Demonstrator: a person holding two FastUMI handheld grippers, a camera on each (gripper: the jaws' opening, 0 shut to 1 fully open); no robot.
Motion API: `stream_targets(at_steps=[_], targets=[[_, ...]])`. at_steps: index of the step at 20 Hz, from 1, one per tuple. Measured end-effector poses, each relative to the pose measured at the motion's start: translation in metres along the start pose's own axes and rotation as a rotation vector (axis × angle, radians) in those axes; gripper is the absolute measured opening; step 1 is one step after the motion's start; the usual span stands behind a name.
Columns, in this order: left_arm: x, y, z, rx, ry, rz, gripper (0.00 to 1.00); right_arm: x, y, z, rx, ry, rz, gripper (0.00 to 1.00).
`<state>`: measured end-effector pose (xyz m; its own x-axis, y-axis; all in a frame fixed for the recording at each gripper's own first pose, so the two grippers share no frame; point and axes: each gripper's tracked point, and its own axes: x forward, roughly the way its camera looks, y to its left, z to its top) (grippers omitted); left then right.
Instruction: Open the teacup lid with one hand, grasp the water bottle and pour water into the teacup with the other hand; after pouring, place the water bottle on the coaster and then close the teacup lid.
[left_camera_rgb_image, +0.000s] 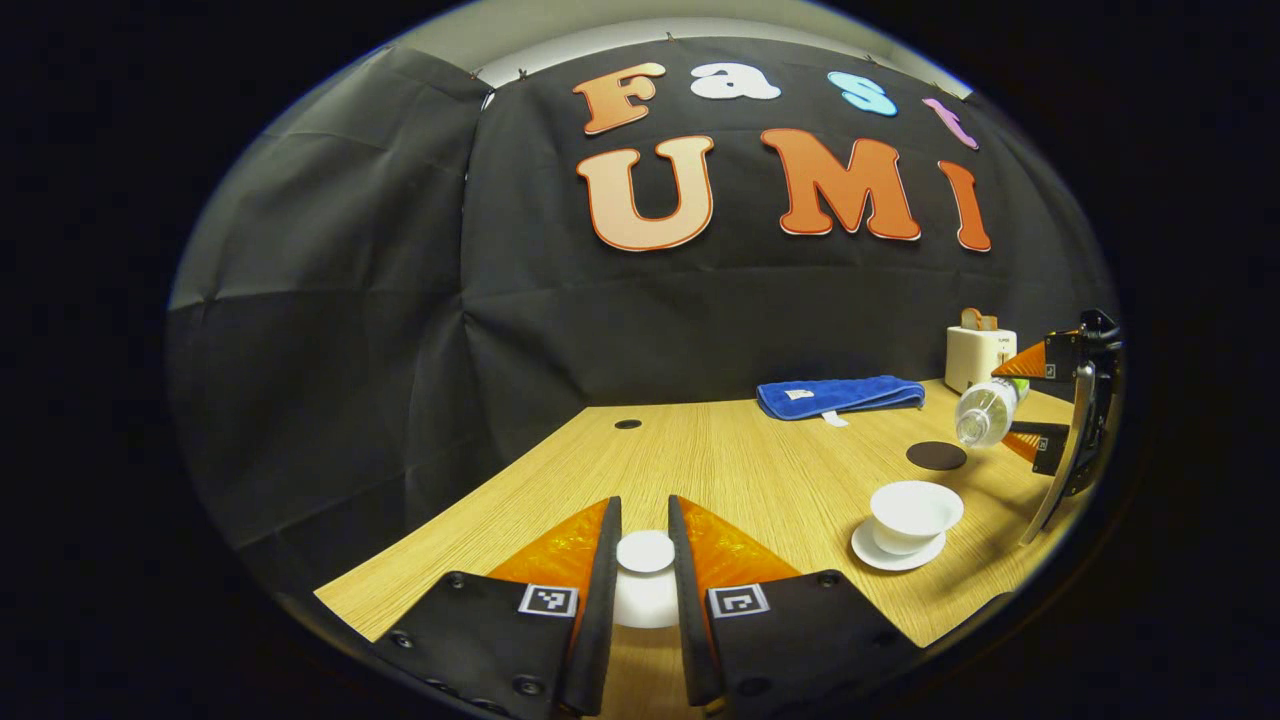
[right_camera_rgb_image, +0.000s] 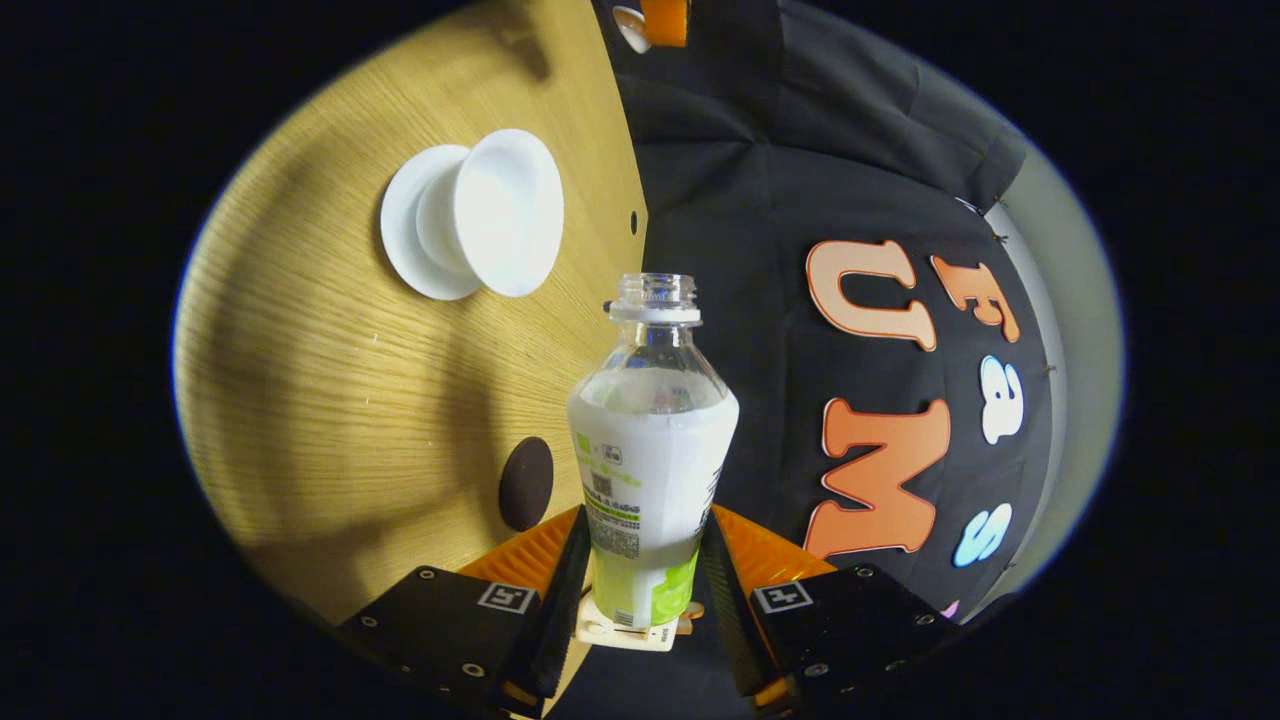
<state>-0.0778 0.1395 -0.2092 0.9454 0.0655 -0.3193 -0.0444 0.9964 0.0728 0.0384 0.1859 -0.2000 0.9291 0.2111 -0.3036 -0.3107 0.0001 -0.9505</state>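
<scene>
In the left gripper view, my left gripper (left_camera_rgb_image: 645, 560) is shut on the white teacup lid (left_camera_rgb_image: 645, 552), held low over the table's near edge. The open white teacup (left_camera_rgb_image: 913, 515) stands on its saucer (left_camera_rgb_image: 897, 553) to the right. Beyond it, the right gripper (left_camera_rgb_image: 1040, 405) holds the uncapped water bottle (left_camera_rgb_image: 985, 412) tipped on its side above the dark round coaster (left_camera_rgb_image: 936, 456). In the right gripper view, my right gripper (right_camera_rgb_image: 640, 570) is shut on the water bottle (right_camera_rgb_image: 650, 470), its mouth pointing towards the teacup (right_camera_rgb_image: 495, 212). The coaster (right_camera_rgb_image: 526, 483) lies beside the bottle's base.
A folded blue towel (left_camera_rgb_image: 838, 396) lies at the back of the wooden table (left_camera_rgb_image: 720, 470). A white toaster (left_camera_rgb_image: 978, 355) stands at the far right corner. A small dark hole (left_camera_rgb_image: 627, 424) sits in the tabletop near the back wall.
</scene>
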Motion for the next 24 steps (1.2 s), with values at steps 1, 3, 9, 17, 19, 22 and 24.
stream_targets(at_steps=[1, 3, 9, 17, 19, 22, 24], targets=[[0.001, 0.000, -0.001, -0.002, 0.002, 0.000, 0.34, 0.002, -0.001, 0.000, -0.018, -0.002, -0.012, 0.65], [0.000, 0.002, -0.002, -0.003, 0.005, 0.001, 0.33, 0.007, -0.006, 0.003, -0.051, -0.009, -0.032, 0.65], [-0.002, 0.008, -0.006, 0.002, 0.011, 0.007, 0.34, 0.008, -0.012, 0.010, -0.187, -0.030, -0.087, 0.65], [0.000, 0.009, -0.011, 0.007, 0.028, 0.010, 0.31, 0.013, -0.019, 0.012, -0.254, -0.046, -0.141, 0.65], [0.002, 0.009, -0.012, 0.010, 0.031, 0.008, 0.33, 0.014, -0.023, 0.014, -0.275, -0.056, -0.160, 0.61], [0.000, 0.008, -0.010, 0.011, 0.028, 0.005, 0.33, 0.016, -0.027, 0.014, -0.310, -0.067, -0.176, 0.64], [0.000, 0.008, -0.010, 0.020, 0.031, 0.005, 0.33, 0.015, -0.032, 0.017, -0.341, -0.076, -0.179, 0.65]])
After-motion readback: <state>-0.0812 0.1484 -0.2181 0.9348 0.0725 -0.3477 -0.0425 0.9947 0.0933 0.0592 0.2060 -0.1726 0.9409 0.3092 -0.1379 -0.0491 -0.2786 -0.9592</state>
